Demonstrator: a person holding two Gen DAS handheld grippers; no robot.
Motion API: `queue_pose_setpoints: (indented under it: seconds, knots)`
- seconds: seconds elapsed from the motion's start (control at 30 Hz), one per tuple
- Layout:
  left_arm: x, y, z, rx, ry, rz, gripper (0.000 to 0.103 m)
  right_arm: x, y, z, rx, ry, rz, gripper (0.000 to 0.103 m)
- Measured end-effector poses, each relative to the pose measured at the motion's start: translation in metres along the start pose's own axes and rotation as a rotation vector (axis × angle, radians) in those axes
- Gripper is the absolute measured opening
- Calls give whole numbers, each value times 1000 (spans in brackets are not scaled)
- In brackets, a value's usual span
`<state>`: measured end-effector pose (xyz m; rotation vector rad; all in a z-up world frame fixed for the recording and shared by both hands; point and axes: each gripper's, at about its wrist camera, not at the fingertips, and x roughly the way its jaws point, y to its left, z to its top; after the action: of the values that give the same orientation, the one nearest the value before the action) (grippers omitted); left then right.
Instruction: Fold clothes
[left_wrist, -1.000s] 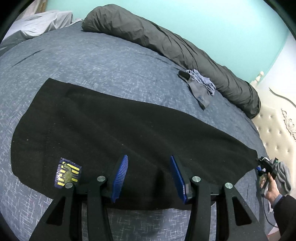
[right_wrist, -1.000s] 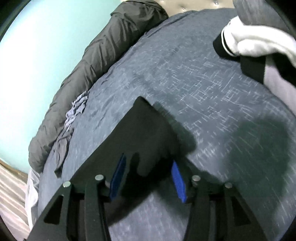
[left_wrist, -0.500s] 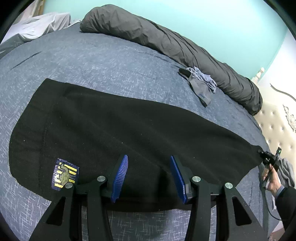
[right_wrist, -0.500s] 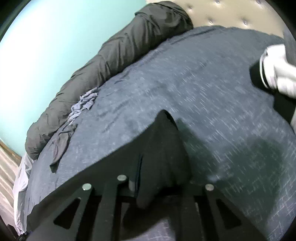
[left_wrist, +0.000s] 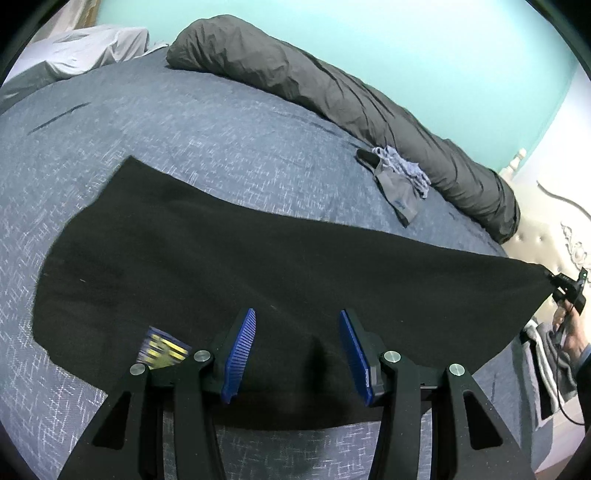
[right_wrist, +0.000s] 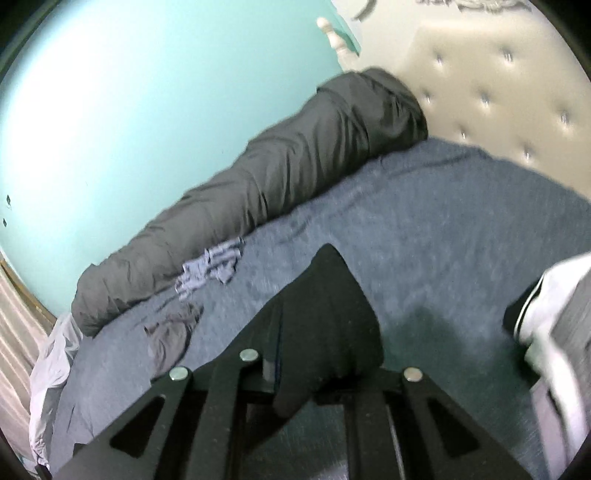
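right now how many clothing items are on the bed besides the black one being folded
3 visible: a grey piece and a crumpled blue-white piece beside the dark rolled duvet, plus a white-and-black garment near the headboard side. More may be hidden.

So the left gripper (left_wrist: 297, 354), black frame with ribbed blue pads (left_wrist: 240, 354), sits at the bottom centre of its own view, jaws parted about halfway, nothing pinched, pointing down at a slant. The right gripper (right_wrist: 295, 363) fills the bottom of its view, jaws clamped nearly together on a bunched corner of black fabric (right_wrist: 328, 314). Far right edge of the left view, you can see the person's hand (left_wrist: 570, 332) gripping that tool's handle.
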<state>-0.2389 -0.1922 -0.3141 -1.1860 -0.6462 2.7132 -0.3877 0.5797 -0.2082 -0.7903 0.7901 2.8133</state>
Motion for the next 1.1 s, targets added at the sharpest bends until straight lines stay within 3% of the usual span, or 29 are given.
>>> queue_pose_setpoints:
  seconds: [0.33, 0.5, 0.8, 1.1]
  knots:
    - [-4, 2, 5, -9, -10, -8, 51, -51, -4, 55, -59, -50, -124, 9]
    - [-7, 0, 6, 4, -9, 0, 51, -64, 14, 51, -149, -28, -143, 9]
    - [-20, 16, 8, 18, -10, 65, 51, -38, 136, -5, -348, 77, -60, 9]
    - [-41, 53, 7, -19, -20, 83, 51, -17, 302, -89, -521, 173, 56, 9]
